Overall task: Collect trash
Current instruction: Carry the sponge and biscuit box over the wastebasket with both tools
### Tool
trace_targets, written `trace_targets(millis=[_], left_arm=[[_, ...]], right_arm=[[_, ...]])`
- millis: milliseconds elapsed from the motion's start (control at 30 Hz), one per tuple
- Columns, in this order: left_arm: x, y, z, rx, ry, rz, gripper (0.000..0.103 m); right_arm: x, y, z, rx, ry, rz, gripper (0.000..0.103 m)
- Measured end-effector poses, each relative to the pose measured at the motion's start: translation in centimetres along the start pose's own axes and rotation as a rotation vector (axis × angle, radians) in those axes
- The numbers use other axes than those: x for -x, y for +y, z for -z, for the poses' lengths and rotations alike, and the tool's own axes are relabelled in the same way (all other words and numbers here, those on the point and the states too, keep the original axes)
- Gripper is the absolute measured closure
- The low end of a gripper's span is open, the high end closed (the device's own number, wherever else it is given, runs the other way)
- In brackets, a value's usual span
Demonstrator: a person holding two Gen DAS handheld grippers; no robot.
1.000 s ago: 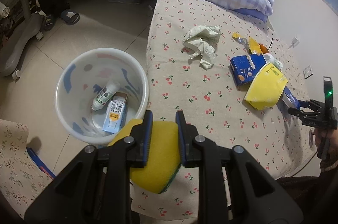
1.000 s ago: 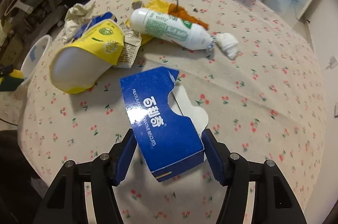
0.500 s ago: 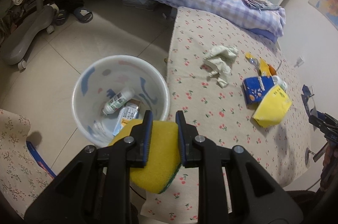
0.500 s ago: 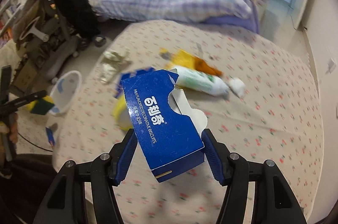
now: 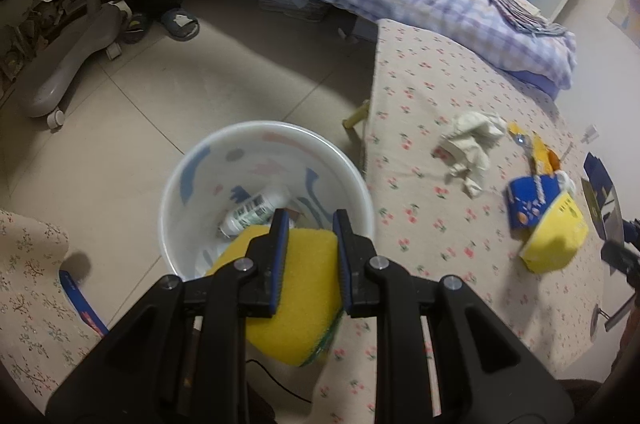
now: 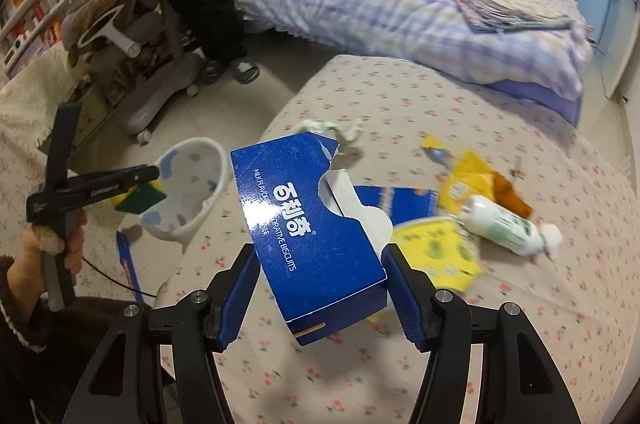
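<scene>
Left tongs (image 5: 309, 236) clamped narrow on yellow sponge (image 5: 298, 294), held over white bin (image 5: 176, 184) w/ a bottle (image 5: 256, 210) inside. Right tongs (image 6: 320, 288) set wider, gripping blue biscuit box (image 6: 308, 228) above flowered table (image 6: 500, 324); other trash lies on it.

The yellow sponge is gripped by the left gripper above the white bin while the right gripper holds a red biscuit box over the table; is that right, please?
Not quite: the biscuit box is blue, not red, as the right wrist view shows. The rest stands: the left gripper is clamped on the yellow sponge above the white bin, and the right gripper holds the box over the table.
</scene>
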State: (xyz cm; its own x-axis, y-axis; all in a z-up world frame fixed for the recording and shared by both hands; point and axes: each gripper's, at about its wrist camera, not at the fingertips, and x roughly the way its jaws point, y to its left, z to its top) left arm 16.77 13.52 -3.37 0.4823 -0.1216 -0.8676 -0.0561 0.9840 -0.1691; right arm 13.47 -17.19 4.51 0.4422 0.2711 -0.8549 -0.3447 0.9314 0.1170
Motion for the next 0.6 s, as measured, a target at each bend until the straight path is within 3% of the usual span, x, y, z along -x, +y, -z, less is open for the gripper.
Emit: trace_targets(millis=[167,233,267,300,333,600], left_arm=[[-1.0,1.0,-1.0,0.014,-0.004,0.008,0.076],[-1.7,1.5,-1.3,0.028,0.022,0.010,0.057],[-2.1,1.8,-1.3,0.037,0.039,-0.004,0.034],[-2.1,2.0,-1.3,0.045,0.036,-0.029,0.023],[-2.0,2.3,-1.1,0.054,0.026,-0.067,0.022],[-1.3,5.1,0.5,0.100,0.097,-0.144,0.017]], right_arm=[[-2.1,2.2,-1.2,0.025,0.024,-0.013,0.039],[-2.8,2.5,-1.6,0.029,0.028,-0.009,0.039],[-3.2,2.5,-1.8,0.027,0.030,-0.009,0.039],[-3.6,2.5,-2.0,0.021,0.032,-0.010,0.039],[-3.9,2.5,-2.2,0.015,0.035,-0.012,0.039],[-7.4,3.7,-3.6,0.011,0.082,-0.015,0.039]])
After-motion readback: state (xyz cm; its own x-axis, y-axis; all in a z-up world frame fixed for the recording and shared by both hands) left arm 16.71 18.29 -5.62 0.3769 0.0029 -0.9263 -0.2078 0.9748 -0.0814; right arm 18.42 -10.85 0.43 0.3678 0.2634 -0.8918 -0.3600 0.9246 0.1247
